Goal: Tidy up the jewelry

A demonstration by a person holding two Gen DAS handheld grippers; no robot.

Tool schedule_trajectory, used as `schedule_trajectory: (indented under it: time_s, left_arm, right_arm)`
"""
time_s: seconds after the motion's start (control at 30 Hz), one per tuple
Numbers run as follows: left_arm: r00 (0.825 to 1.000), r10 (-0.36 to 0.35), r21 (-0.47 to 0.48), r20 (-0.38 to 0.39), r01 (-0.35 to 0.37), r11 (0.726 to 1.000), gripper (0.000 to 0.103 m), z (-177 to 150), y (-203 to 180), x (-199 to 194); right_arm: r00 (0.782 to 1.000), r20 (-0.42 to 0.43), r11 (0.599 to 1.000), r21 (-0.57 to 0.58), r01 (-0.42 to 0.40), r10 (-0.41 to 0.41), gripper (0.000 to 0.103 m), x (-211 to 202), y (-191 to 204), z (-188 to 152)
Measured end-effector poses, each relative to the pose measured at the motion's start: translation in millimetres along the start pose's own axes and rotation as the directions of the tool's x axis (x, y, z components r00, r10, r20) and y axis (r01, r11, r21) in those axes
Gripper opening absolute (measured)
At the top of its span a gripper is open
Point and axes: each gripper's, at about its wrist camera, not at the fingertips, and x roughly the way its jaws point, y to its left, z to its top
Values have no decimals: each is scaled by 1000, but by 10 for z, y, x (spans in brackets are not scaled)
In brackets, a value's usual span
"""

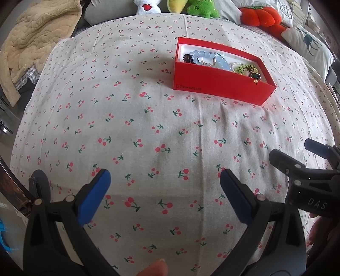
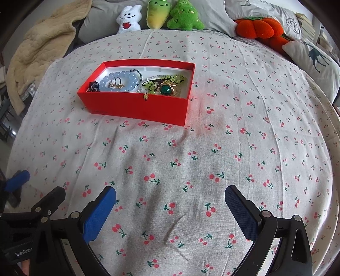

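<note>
Red cardboard forms the open OnePlus box (image 2: 136, 108) that holds the jewelry, and it sits on the cherry-print bedsheet (image 2: 191, 161) well ahead of both claws. From the right claw (image 2: 170, 214) the box lies ahead and to the left; from the left claw (image 1: 165, 195) it lies ahead and to the right. Inside its white lining, a pale blue bead bracelet (image 2: 119, 79) fills the left part, with a small dark ring (image 2: 93, 86) at the far left end and gold rings (image 2: 116, 83) lying inside the bracelet's loop. In the right part a green bead strand (image 2: 167, 79) tangles with a round green stone pendant (image 2: 166, 90) in a gold setting, and one small amber bead (image 2: 145, 96) hangs over the near wall. Both claws hover released, their blue pads (image 2: 99, 216) spread wide apart with only sheet between them, grasping nothing. Each claw shows at the edge of the other's view, so they are side by side. Beyond the box, at the far end of the bed, are a white plush (image 2: 128, 19), a yellow-green plush (image 2: 158, 13), a green plush (image 2: 184, 16), an orange pumpkin cushion (image 2: 257, 27) and a deer-print pillow (image 2: 314, 61); a beige blanket (image 2: 40, 51) is heaped far ahead to the left.
</note>
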Motion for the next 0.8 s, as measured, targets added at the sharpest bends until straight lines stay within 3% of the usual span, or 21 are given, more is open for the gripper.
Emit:
schedule_trajectory:
  time_s: [0.8]
  left_arm:
    - [1000, -1, -4, -2, 1, 1000, 102, 3, 11, -10]
  right_arm:
    - [1000, -4, 1000, 0, 4, -4, 103, 1, 17, -29]
